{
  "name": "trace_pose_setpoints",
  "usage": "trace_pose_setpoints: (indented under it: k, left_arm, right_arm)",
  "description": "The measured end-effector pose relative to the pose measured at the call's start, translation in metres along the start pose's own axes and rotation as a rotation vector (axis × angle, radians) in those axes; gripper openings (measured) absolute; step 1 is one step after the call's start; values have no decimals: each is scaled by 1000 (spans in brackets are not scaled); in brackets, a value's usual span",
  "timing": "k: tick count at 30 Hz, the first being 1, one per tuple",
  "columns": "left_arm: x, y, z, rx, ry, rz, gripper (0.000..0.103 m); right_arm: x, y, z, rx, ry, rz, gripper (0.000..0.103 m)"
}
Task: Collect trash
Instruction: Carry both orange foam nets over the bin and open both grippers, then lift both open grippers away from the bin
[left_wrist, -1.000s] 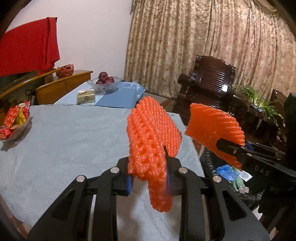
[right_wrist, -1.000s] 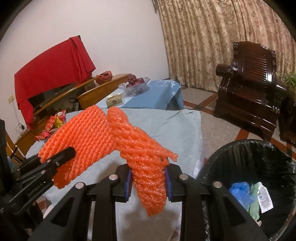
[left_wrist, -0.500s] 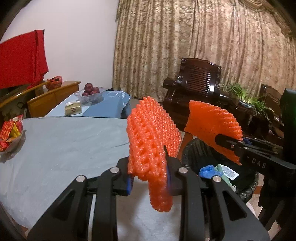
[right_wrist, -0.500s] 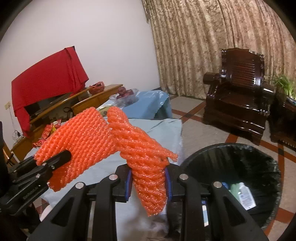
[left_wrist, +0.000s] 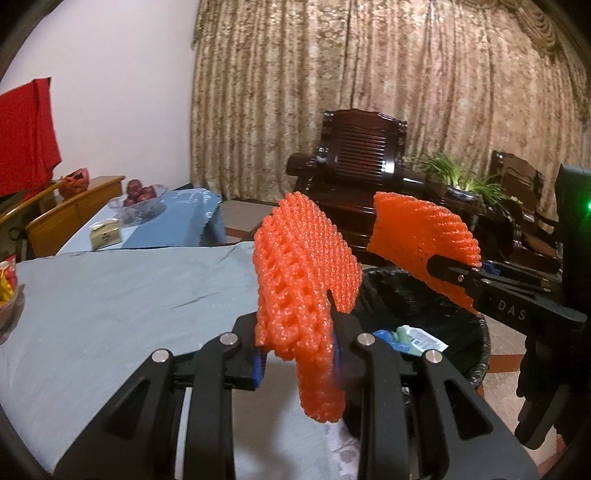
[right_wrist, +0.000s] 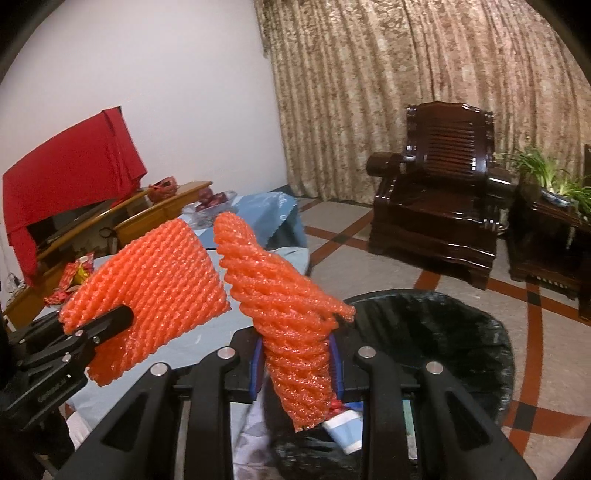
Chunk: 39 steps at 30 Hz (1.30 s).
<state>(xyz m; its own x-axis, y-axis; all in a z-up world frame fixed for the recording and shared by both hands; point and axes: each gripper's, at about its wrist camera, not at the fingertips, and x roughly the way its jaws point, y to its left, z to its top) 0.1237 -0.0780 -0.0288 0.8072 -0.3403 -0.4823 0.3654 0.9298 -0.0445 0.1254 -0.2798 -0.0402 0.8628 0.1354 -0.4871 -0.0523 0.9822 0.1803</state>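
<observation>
With the left gripper (left_wrist: 297, 354) and the right gripper (right_wrist: 295, 363) each pinching an orange foam fruit net (left_wrist: 303, 280) (right_wrist: 291, 317), the right's jaws having just eased wider, the carry is at the black-lined trash bin (right_wrist: 461, 332), and next comes letting go over its mouth.

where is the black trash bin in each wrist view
Left wrist: the black trash bin sits right of centre, behind the left gripper and its orange foam net.
Right wrist: the bin fills the lower right, behind the right gripper.
Shared landmark: the dark wooden armchair before the curtain.
</observation>
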Motion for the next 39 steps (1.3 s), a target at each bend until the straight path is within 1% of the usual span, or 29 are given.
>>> trace_pose_setpoints:
  k: [8,13,23,26,27,28,29,30,31,32,33,34,36,38,39]
  left_arm:
    - [34,-27,-2,21,32,-68,26]
    - [65,-45,-4,45,60,-107,26]
    - [125,-69,-9,99,104,-138,26]
    - [140,-76,-11,100,123,-150,29]
    - [145,-79,-12,102,130,-159,31]
    - [150,-79,-13,105,136,-167,38]
    - [152,-83,-15,109,141,-174,43]
    - [155,-85,-16,112,144,-181,53]
    - [158,-86,-16,114,146,-188,59]
    - [160,-85,-18,114,147,-194,61]
    - [161,-85,-17,112,147,-197,64]
    - [161,-84,-18,111,147,-197,70]
    - [161,-83,-17,108,148,-186,74]
    - [160,-78,-17,103,154,-182,77]
    - [159,-76,-17,101,154,-177,80]
  right_arm:
    - [4,-33,-1,17,7,-69,31]
    - [15,-56,-5,41,28,-107,31]
    - [44,-101,-22,86,91,-175,31]
    - [53,-113,-28,100,113,-188,31]
    - [57,-117,-30,104,121,-191,32]
    - [60,-122,-33,111,132,-199,36]
    - [64,-126,-35,115,142,-207,38]
    - [67,-129,-37,118,154,-212,42]
    - [69,-132,-39,120,159,-220,49]
    - [68,-133,-40,121,161,-227,55]
    - [69,-135,-42,124,162,-233,64]
    - [68,-137,-42,125,160,-238,75]
    - [65,-136,-43,120,147,-255,85]
    - [63,-136,-42,115,140,-258,90]
    - [61,-135,-41,116,137,-257,95]
